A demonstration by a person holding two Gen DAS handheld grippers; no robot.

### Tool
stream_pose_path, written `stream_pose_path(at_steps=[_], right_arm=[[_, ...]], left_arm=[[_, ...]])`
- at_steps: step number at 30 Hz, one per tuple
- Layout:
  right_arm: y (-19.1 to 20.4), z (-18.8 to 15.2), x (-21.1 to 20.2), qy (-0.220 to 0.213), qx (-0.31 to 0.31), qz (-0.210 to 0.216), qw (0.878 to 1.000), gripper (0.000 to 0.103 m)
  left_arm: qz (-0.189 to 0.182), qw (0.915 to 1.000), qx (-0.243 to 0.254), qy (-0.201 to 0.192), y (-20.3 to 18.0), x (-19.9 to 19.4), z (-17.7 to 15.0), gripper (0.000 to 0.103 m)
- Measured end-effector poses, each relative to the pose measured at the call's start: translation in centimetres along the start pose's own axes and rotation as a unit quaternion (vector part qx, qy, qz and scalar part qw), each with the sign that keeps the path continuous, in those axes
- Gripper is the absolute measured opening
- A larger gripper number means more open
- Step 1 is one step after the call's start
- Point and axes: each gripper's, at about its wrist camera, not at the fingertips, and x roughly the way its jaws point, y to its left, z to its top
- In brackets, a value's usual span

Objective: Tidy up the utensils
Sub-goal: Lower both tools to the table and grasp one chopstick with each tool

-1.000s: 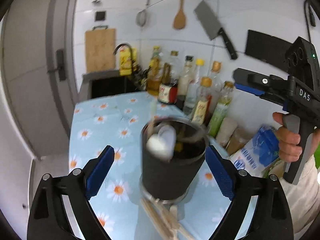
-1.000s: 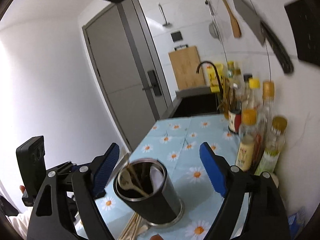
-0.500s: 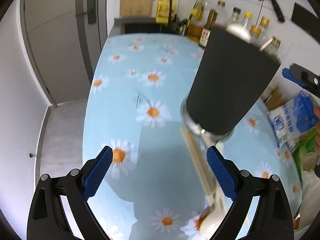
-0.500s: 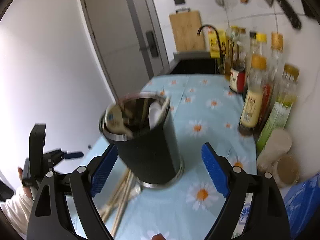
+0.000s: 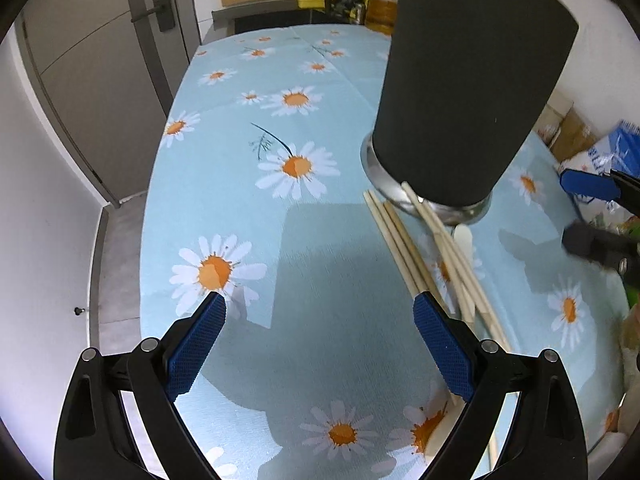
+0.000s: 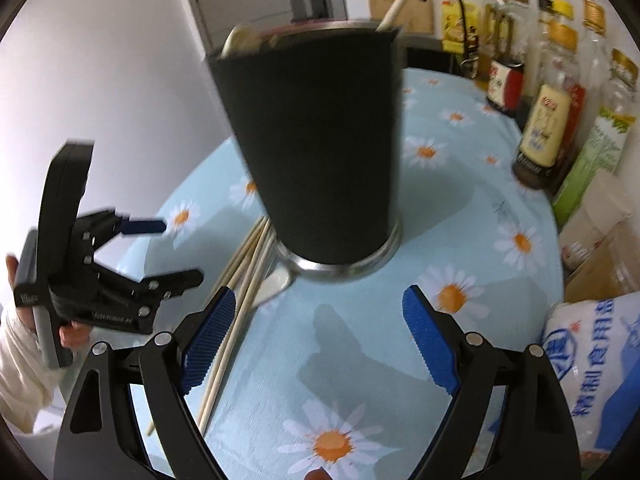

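Standing upright on the daisy-print surface (image 5: 240,184), a black cup (image 5: 468,92) with a metal base holds several utensils, seen at its rim in the right wrist view. A bundle of wooden chopsticks (image 5: 424,256) lies flat on the surface at the cup's near side, their far ends touching its base, with a pale spoon (image 6: 274,284) among them. The left tongs (image 5: 318,320) hang wide open over bare cloth, left of the chopsticks, gripping nothing. The right tongs (image 6: 318,312) are also spread wide and empty, just near of the cup's base. Sauce bottles (image 6: 548,120) line the far right wall, and a blue-printed bag (image 6: 596,360) sits at the near right.
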Motion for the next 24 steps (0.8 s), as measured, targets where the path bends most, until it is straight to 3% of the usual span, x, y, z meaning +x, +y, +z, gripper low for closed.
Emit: stream_pose_path(at_steps=[11, 17, 24], right_arm=[[2.9, -2.3, 3.4, 0.055, -0.051, -0.021, 0.997, 0.085], [2.9, -2.2, 4.2, 0.07, -0.035, -0.022, 0.997, 0.087], [3.1, -1.5, 4.7, 0.098, -0.021, -0.033, 0.994, 0.089]], left_arm=[[-0.011, 0.9995, 0.019, 0.023, -1.1, 0.7, 0.0, 0.093], [-0.018, 0.999, 0.005, 0.04, -1.1, 1.1, 0.4, 0.094], [0.003, 0.9951, -0.028, 0.095, -0.9, 2.2, 2.0, 0.098]])
